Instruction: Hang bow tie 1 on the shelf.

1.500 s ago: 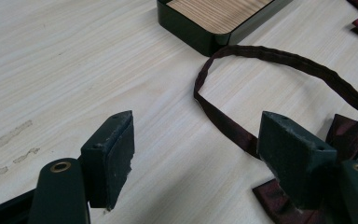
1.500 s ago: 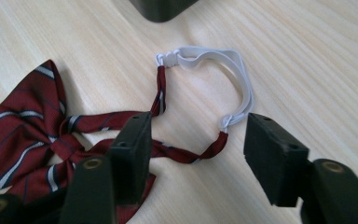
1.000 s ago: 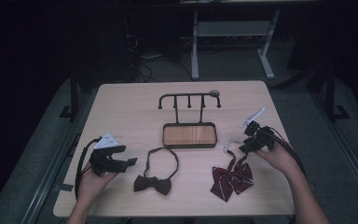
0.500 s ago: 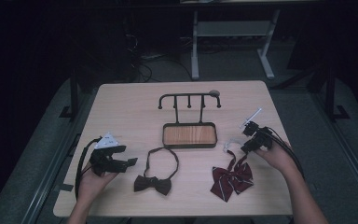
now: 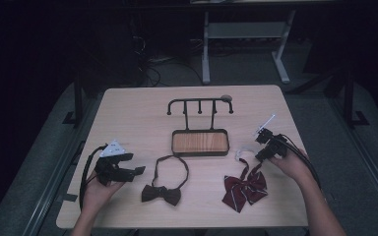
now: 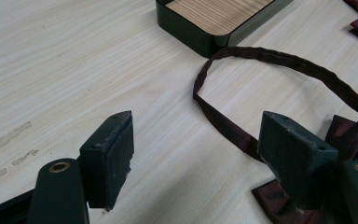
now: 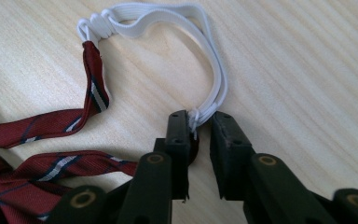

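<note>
A red striped bow tie (image 5: 245, 189) lies at the front right, its white elastic strap (image 5: 243, 153) curling toward the tray. My right gripper (image 5: 259, 156) is at that strap. In the right gripper view the jaws (image 7: 199, 122) are pinched on the white elastic (image 7: 214, 70), and the striped tie (image 7: 37, 154) lies to the left. A dark maroon bow tie (image 5: 161, 194) with a looped strap (image 5: 172, 164) lies front centre. My left gripper (image 5: 134, 163) rests left of it, open. In the left gripper view its jaws (image 6: 196, 135) stand wide apart around bare table, with the strap loop (image 6: 279, 60) just beyond.
A black hook rack (image 5: 199, 103) rises from a wood-lined tray (image 5: 200, 142) at the table's middle; the tray's corner (image 6: 223, 18) is near the left gripper. A small round disc (image 5: 226, 98) sits behind the rack. Dark floor and a table frame lie beyond.
The right gripper has edged slightly down toward the white elastic strap. The left gripper and both bow ties have stayed where they were.
</note>
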Available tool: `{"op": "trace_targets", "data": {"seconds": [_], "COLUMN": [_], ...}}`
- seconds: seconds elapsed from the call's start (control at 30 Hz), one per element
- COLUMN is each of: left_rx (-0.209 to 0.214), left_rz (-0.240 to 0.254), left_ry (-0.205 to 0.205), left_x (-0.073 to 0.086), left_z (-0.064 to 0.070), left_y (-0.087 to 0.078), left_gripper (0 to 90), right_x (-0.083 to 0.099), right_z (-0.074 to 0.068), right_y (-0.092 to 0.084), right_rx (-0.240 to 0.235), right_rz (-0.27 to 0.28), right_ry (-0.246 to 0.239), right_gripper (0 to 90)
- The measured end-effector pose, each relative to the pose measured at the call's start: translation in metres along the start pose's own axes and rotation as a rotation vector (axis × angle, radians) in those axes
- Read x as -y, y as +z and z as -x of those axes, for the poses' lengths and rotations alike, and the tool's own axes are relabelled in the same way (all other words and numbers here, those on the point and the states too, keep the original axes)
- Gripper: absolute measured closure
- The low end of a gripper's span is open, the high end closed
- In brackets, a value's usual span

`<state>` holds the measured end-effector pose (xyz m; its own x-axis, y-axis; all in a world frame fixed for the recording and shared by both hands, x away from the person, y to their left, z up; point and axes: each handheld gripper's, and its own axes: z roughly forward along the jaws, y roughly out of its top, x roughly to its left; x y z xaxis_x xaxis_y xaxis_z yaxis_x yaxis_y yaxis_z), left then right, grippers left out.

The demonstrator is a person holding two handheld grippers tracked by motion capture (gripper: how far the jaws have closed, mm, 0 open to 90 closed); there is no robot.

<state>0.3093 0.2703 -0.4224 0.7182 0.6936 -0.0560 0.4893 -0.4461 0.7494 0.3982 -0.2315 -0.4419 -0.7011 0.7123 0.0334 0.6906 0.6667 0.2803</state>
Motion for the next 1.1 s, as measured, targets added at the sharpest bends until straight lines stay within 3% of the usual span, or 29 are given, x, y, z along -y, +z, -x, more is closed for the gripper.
{"op": "trace_targets", "data": {"seconds": [0.27,0.6,1.1], "left_rx": [-0.001,-0.001,0.002], "left_rz": [0.01,-0.002,0.001], "left_ry": [-0.01,0.004,-0.004], "left_x": [0.0,0.0,0.0], "left_z": [0.0,0.0,0.0], "left_y": [0.0,0.0,0.0], "left_gripper": [26.6,26.5,26.4], "right_x": [0.0,0.004,-0.014], "right_z": [-0.003,-0.007,-0.033], "right_y": [-0.002,-0.017,-0.055], "right_rx": [-0.017,-0.069,-0.113], "right_rz": [-0.006,0.047,0.062], "right_ry": [-0.02,-0.033,-0.182], "right_gripper": [82.6,83.0,82.8]}}
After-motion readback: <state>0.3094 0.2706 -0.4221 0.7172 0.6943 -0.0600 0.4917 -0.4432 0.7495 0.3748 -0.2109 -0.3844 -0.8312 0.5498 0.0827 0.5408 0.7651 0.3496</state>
